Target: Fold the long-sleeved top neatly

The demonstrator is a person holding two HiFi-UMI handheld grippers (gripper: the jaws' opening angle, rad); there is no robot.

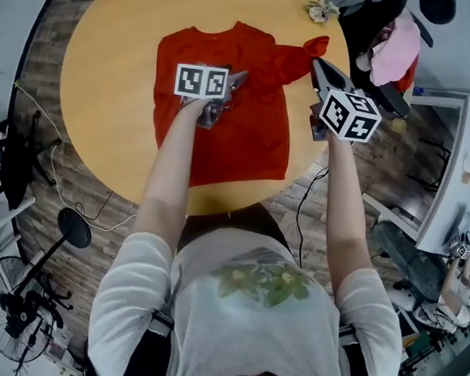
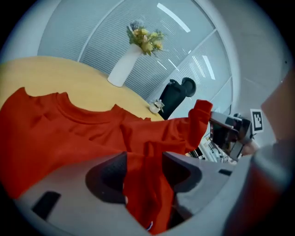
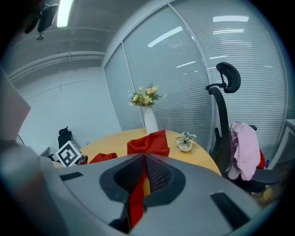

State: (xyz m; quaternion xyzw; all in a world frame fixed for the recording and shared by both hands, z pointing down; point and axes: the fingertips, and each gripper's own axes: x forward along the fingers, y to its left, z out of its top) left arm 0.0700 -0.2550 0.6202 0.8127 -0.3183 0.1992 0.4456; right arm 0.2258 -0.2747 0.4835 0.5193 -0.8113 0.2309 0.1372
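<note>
Ribbed right tongs (image 3: 143, 159), limp red sleeve (image 3: 149, 144)

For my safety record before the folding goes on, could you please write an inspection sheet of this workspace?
Surface: round yellow table.
Job's things: red top spread on it, one sleeve lifted.
Clutter: small white ornament, vase of flowers.
Grippers: left gripper open, cloth between its jaws; right gripper shut on the sleeve.
Cables: floor cable left of the table; second cable below the right gripper.
Surroundings: chair with pink garment, fan.
</note>
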